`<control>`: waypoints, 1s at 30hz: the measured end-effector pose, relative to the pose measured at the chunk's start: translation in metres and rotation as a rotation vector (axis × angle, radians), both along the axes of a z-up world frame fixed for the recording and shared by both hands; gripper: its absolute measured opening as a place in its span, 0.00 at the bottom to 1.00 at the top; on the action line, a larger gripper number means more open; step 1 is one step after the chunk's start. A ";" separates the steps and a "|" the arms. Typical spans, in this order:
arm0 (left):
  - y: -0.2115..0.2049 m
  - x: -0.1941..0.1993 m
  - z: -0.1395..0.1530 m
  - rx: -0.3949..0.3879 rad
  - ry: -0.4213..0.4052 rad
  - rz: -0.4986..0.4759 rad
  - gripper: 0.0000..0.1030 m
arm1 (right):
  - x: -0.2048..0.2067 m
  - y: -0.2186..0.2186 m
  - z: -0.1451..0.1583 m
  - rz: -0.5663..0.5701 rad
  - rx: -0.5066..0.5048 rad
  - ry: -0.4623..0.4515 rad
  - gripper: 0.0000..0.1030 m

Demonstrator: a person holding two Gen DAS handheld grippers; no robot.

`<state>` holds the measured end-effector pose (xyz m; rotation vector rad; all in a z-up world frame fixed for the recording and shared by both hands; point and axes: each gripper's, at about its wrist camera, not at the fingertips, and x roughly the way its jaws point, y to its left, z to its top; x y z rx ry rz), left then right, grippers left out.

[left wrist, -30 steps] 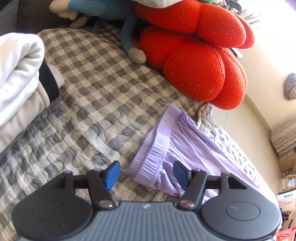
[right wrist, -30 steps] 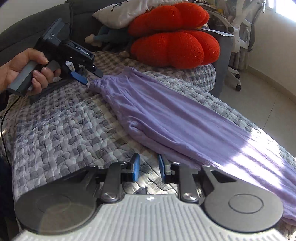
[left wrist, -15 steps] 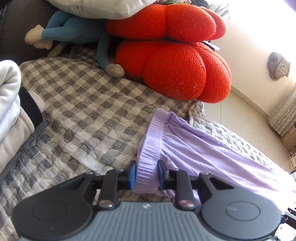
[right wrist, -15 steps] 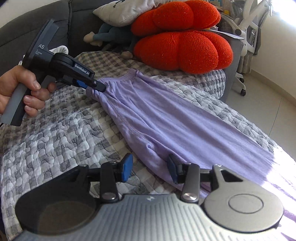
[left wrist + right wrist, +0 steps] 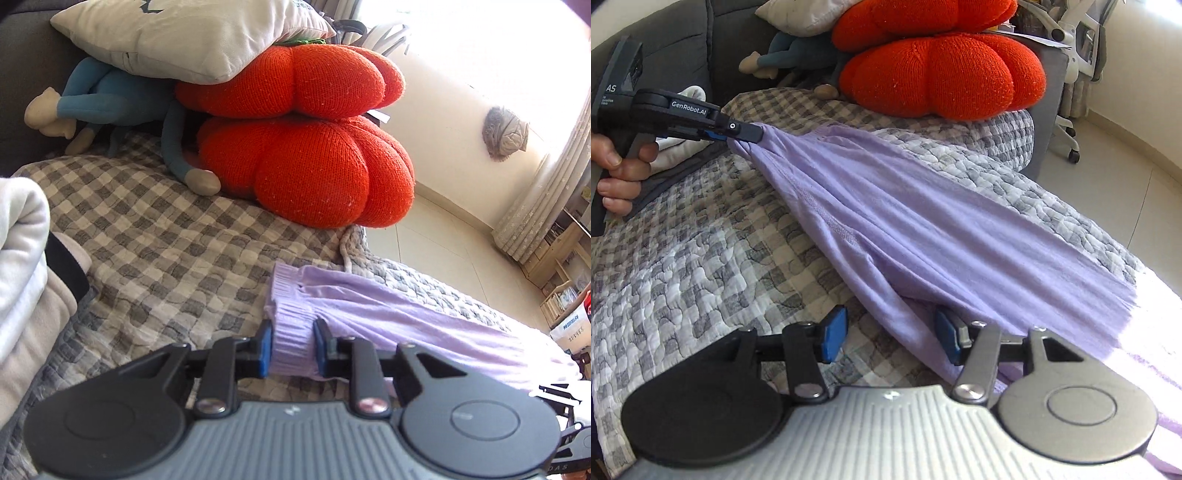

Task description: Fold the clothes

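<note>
A lilac pair of trousers point(image 5: 923, 221) lies stretched across the checked quilt point(image 5: 683, 266). My left gripper point(image 5: 291, 347) is shut on the ribbed waistband point(image 5: 291, 325) and lifts that corner off the quilt; the right wrist view shows the same gripper point(image 5: 738, 131) pinching the cloth, held by a hand point(image 5: 620, 173). My right gripper point(image 5: 890, 338) is open low over the quilt, its blue pads on either side of the near folded edge of the trouser leg. The leg's far end runs off into bright sunlight at the right.
Two red knitted cushions point(image 5: 314, 162) are stacked at the sofa's far end, with a blue plush toy point(image 5: 110, 99) and a grey pillow point(image 5: 177, 33) beside them. Folded pale clothes point(image 5: 22, 258) lie at the left. A white office chair point(image 5: 1075, 55) stands past the sofa arm.
My left gripper closed on the waistband and has raised it, pulling the trousers taut. My right gripper opened wider and came forward around the near edge of the leg.
</note>
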<state>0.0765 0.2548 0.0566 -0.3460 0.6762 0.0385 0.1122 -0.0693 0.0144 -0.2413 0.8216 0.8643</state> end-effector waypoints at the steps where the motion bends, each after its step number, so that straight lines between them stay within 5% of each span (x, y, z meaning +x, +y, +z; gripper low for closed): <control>1: 0.000 0.000 0.000 0.007 -0.001 -0.011 0.23 | -0.001 0.000 0.001 0.028 0.034 0.027 0.59; 3: -0.002 0.001 0.000 0.020 -0.004 -0.029 0.23 | -0.004 0.001 0.002 0.076 0.083 0.061 0.59; 8: -0.005 0.001 0.001 0.051 -0.001 -0.052 0.23 | -0.006 0.014 -0.005 0.018 0.091 -0.035 0.59; 18: -0.003 0.000 -0.003 0.045 0.004 -0.071 0.23 | 0.028 -0.020 -0.013 -0.200 0.550 0.272 0.61; 19: -0.002 0.000 -0.003 0.043 0.007 -0.074 0.23 | 0.029 -0.022 -0.014 -0.218 0.576 0.277 0.59; 21: -0.001 0.000 -0.005 0.047 0.013 -0.081 0.23 | 0.027 -0.023 -0.012 -0.236 0.569 0.252 0.38; 24: 0.000 -0.002 -0.007 0.053 0.019 -0.103 0.23 | 0.023 -0.021 -0.008 -0.215 0.537 0.217 0.19; 30: 0.005 -0.006 -0.010 0.047 0.036 -0.151 0.23 | 0.012 -0.021 -0.010 -0.126 0.488 0.179 0.14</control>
